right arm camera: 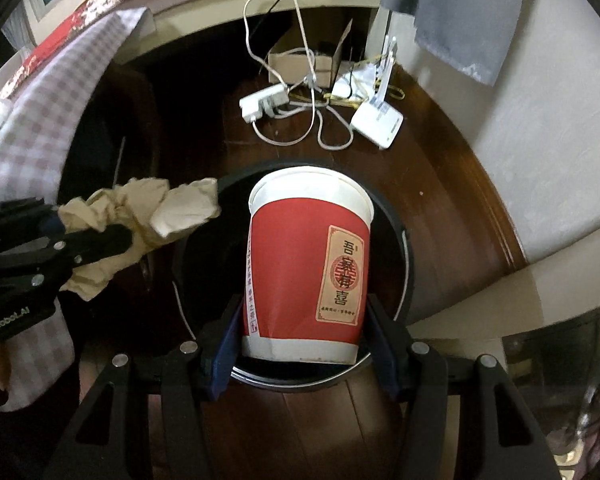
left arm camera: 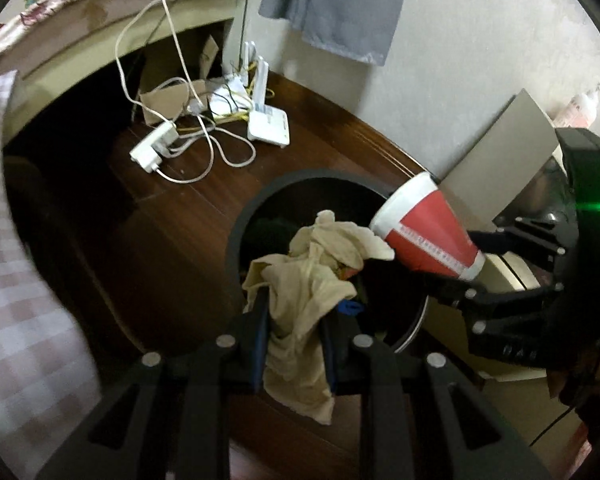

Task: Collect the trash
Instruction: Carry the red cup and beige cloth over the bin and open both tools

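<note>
A crumpled beige paper napkin (left arm camera: 304, 280) is held between the blue pads of the left gripper (left arm camera: 294, 344), whose jaws are drawn in narrow around it; its loose end hangs below the pads. In the right wrist view the same napkin (right arm camera: 140, 220) is seen at the left rim of the bin, part of it over the opening.

A red paper cup (right arm camera: 306, 264) with white bands at rim and base is clamped at its lower part by the right gripper (right arm camera: 304, 344), the jaws set about half apart by the cup's width. The cup's open mouth is turned away from the gripper, over the bin. In the left wrist view the cup (left arm camera: 428, 232) is seen lying sideways above the far right rim.

The round dark trash bin (left arm camera: 244, 232) stands on a dark wooden floor (left arm camera: 172, 240) and is seen from above, directly below both items; dark contents are visible inside, too dim to be told apart.

Farther along the floor, near the wall, a white power strip (left arm camera: 154, 148), tangled white cables (left arm camera: 220, 148) and a white router (left arm camera: 268, 124) are seen. A checked cloth (left arm camera: 16, 280) is seen at the left edge.
</note>
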### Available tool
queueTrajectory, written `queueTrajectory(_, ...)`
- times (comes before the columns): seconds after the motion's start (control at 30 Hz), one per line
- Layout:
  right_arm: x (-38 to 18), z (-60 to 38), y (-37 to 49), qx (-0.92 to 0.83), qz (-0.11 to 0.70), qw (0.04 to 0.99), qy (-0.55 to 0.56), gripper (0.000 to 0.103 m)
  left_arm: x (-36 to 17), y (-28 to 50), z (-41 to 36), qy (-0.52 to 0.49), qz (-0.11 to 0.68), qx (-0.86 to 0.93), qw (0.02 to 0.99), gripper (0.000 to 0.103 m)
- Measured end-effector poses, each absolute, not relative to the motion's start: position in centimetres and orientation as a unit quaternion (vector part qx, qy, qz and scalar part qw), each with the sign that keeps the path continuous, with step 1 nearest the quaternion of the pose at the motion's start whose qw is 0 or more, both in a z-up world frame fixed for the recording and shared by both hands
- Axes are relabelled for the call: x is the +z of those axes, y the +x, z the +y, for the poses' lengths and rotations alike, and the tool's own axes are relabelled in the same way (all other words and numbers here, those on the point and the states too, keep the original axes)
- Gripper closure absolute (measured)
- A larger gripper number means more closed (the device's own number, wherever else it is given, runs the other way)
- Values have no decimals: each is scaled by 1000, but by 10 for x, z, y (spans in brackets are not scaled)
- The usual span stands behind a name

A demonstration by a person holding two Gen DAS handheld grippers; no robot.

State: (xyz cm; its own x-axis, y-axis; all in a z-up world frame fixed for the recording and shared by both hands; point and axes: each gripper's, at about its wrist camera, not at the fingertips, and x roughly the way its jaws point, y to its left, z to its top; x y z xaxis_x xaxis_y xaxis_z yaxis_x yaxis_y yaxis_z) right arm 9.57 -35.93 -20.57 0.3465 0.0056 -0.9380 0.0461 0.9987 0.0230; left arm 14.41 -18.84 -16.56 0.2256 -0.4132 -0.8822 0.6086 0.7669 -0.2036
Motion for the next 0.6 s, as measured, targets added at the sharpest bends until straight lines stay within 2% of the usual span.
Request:
queueTrajectory(0.2, -232, -354, 100, 6, 589, 808, 8, 42, -191, 150, -205, 95, 568, -334, 746, 77)
queueTrajectory(0.27, -244, -350, 103, 11, 603, 797, -22, 41, -203, 151, -213, 96, 586, -341, 729, 59)
queueTrajectory(0.3, -252, -347, 104, 3, 614, 787, -60, 35, -206, 150, -215, 109, 590, -332, 728, 36)
queueTrajectory(0.33, -255, -346, 104, -5, 617, 782, -85, 27, -205, 148, -215, 118, 585, -323, 735, 20)
queueTrajectory(0.37, -256, -346, 101, -8, 615, 781, -104, 13, -200, 145, -211, 119, 574, -318, 745, 13)
queueTrajectory(0.4, -254, -348, 99, -9, 614, 782, -108, 11, -195, 142, -206, 112, 567, -311, 754, 2)
queueTrajectory(0.6, -233, -369, 85, -44, 602, 796, -44, 9, -176, 132, -184, 92, 559, -288, 772, 1)
